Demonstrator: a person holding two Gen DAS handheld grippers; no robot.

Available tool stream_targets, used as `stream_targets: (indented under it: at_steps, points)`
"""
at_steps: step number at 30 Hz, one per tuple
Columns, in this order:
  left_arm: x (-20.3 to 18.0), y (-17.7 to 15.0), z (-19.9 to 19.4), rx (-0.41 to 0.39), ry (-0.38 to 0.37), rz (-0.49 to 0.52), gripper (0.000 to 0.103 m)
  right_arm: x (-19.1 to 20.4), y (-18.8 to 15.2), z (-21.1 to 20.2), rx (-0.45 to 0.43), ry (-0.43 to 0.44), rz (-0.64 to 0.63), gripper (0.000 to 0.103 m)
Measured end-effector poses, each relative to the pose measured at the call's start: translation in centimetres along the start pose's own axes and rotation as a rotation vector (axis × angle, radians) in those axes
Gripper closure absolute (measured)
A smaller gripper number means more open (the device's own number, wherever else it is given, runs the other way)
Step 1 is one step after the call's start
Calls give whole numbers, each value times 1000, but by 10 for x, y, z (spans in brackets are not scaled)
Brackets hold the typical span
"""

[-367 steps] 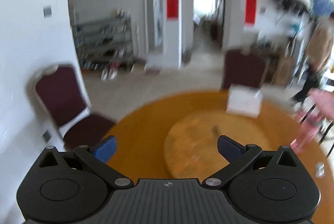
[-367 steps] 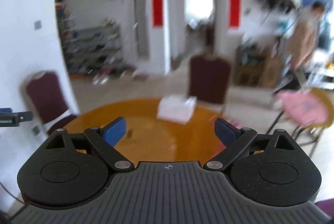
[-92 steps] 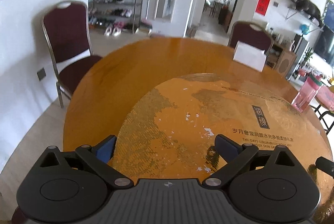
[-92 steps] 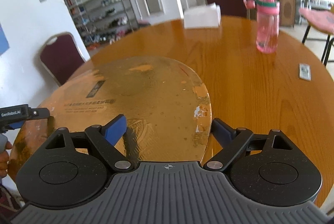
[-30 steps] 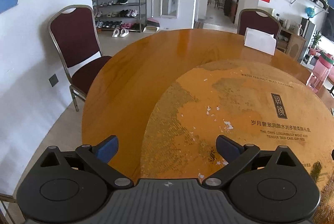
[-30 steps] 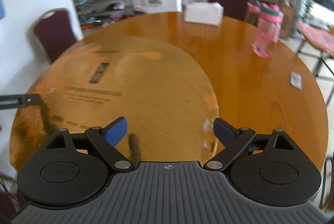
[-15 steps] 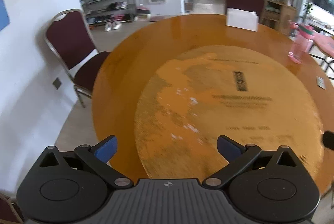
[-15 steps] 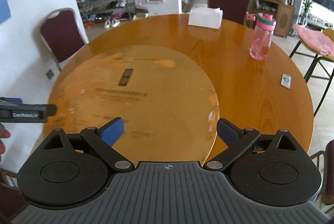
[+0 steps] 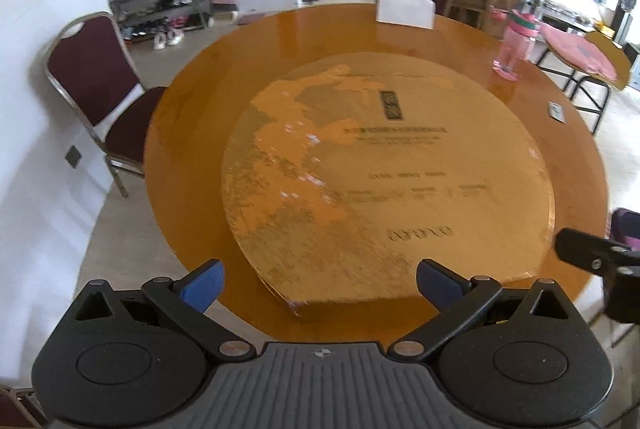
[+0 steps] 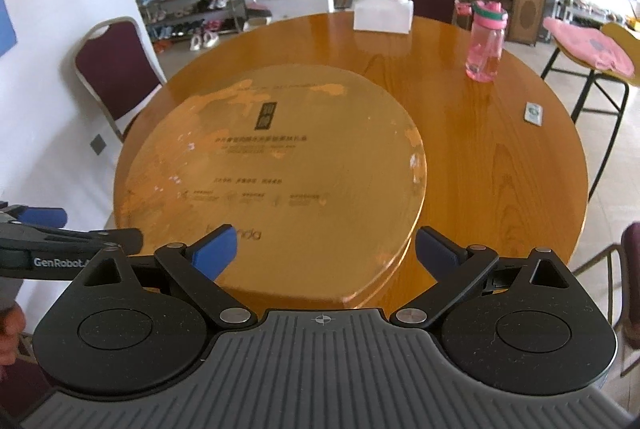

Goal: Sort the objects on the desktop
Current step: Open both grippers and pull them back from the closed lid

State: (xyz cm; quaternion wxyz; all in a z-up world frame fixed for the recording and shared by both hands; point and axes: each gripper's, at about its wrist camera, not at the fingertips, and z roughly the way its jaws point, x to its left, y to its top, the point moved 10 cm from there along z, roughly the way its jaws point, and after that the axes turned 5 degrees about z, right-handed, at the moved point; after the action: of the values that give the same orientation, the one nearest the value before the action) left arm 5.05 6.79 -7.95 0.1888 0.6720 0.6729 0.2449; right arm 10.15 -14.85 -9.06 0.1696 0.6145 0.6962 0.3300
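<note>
Pink bottle (image 10: pixel 485 47): light, rigid, slick; grip mid-body. Left tongs (image 9: pixel 318 283), right tongs (image 10: pixel 325 253): spread wide, empty, above desk (image 10: pixel 500 157).

Left gripper (image 9: pixel 318 279) and right gripper (image 10: pixel 325 251) hover side by side, jaws spread wide, holding nothing.

Black ribbed gripper (image 10: pixel 324 253) bodies, blue-tipped jaws, silver pivot screws, white "GenRobot" lettering.
</note>
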Motion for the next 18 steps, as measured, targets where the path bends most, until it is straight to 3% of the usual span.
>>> stream_targets:
  at_steps: [7,15,18]
  points:
    - [-22,-30,-18,35,-7,70,1,7,-18,-22,14,-16,-29,3]
    - [-47,-47,-33,65,-32,44,1,-4,-28,-36,34,-7,-48,3]
    - [-53,-46,-41,47,-5,58,1,-9,-33,-41,42,-3,-55,3]
